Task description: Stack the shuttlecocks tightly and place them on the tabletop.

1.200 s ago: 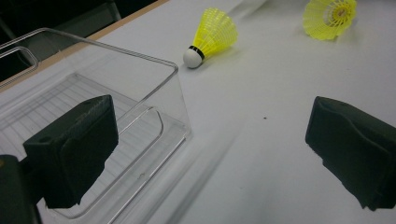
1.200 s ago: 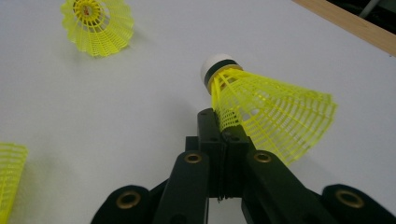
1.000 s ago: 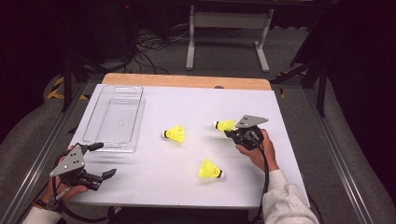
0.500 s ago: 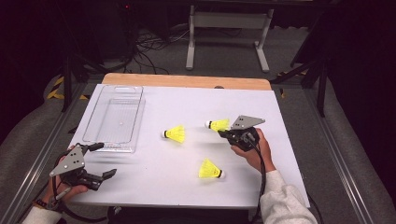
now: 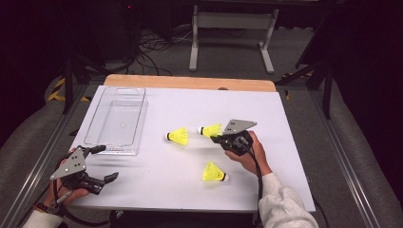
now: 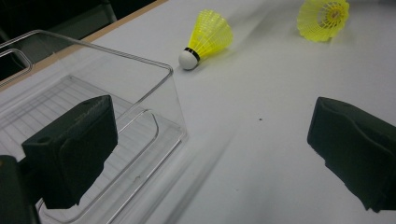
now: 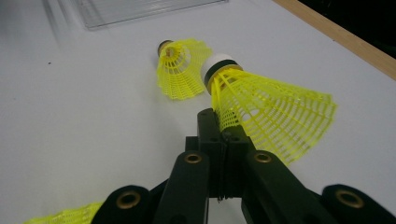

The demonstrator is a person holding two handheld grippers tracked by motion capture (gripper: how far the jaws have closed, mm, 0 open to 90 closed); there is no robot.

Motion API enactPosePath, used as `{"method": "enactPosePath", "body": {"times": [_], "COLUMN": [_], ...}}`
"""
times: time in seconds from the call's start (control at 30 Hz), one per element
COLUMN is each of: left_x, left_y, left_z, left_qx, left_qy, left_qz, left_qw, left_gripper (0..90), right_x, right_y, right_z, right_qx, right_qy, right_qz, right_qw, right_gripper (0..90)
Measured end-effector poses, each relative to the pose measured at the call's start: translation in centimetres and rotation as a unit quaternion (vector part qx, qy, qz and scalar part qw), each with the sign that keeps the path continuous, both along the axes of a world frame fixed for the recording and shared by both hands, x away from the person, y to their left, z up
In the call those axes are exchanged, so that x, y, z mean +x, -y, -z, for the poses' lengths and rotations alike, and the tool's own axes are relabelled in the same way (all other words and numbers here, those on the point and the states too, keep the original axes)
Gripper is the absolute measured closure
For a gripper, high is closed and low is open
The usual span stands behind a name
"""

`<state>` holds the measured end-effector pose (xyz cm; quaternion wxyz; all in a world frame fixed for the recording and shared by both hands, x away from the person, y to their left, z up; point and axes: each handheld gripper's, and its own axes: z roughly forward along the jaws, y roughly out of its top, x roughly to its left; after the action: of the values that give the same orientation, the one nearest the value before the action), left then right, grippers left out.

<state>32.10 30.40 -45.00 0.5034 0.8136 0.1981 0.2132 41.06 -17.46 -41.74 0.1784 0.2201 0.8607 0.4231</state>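
A white table point(image 5: 157, 190) is seen from the high view, with a wooden strip along its far edge. A clear tray point(image 5: 115, 121) lies on the table's far left part, and nothing can be seen inside it. The left gripper point(image 5: 102, 164) is held at the near left corner of the table, just in front of the tray's near edge; its jaws are spread wide apart with nothing between them, and in the left gripper view one jaw is seen over the tray's near corner and the other over bare table. The right gripper point(image 5: 217, 138) is held right of the table's middle, and its jaws are pressed together on the skirt of a yellow shuttlecock point(image 5: 209, 129), whose white cork points left, toward the tray. In the right gripper view this held shuttlecock point(image 7: 261, 109) is seen clamped at the edge of its mesh skirt, lifted slightly off the table. A second shuttle point(image 5: 177, 137) lies on its side just left of the held one, apart from it, near the table's middle. A third shuttle point(image 5: 214, 173) lies on the table nearer the person, below the right gripper.
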Motion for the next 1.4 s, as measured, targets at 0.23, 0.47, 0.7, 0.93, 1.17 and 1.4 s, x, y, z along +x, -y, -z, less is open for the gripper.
{"method": "enactPosePath", "body": {"times": [0.23, 0.47, 0.7, 0.93, 1.17, 1.4], "left_x": [0.0, 0.1, 0.1, 0.1, 0.1, 0.1], "left_y": [0.0, 0.0, 0.0, 0.0, 0.1, 0.1], "left_z": [0.0, 0.1, 0.0, 0.0, 0.1, 0.1], "left_qx": [0.0, 0.0, -0.001, 0.001, 0.002, 0.003], "left_qy": [-0.001, -0.003, -0.003, -0.003, -0.004, -0.006], "left_qz": [0.004, 0.004, 0.005, 0.006, 0.008, 0.011], "left_qw": [1.0, 1.0, 1.0, 1.0, 1.0, 0.9999], "left_gripper": [2.2, 2.2, 2.2, 2.3, 2.3, 2.3], "right_x": [0.3, 0.8, 1.2, 1.7, 2.1, 2.6], "right_y": [-1.2, -2.2, -3.0, -3.6, -4.5, -5.4], "right_z": [0.4, 0.8, 1.1, 1.5, 1.9, 2.4], "right_qx": [-0.009, -0.015, -0.021, -0.03, -0.037, -0.043], "right_qy": [-0.006, -0.012, -0.019, -0.022, -0.026, -0.029], "right_qz": [-0.013, -0.025, -0.032, -0.035, -0.041, -0.045], "right_qw": [0.9999, 0.9995, 0.9991, 0.9987, 0.9981, 0.9976], "right_gripper": [90.0, 90.0, 90.0, 90.0, 90.0, 90.0]}}
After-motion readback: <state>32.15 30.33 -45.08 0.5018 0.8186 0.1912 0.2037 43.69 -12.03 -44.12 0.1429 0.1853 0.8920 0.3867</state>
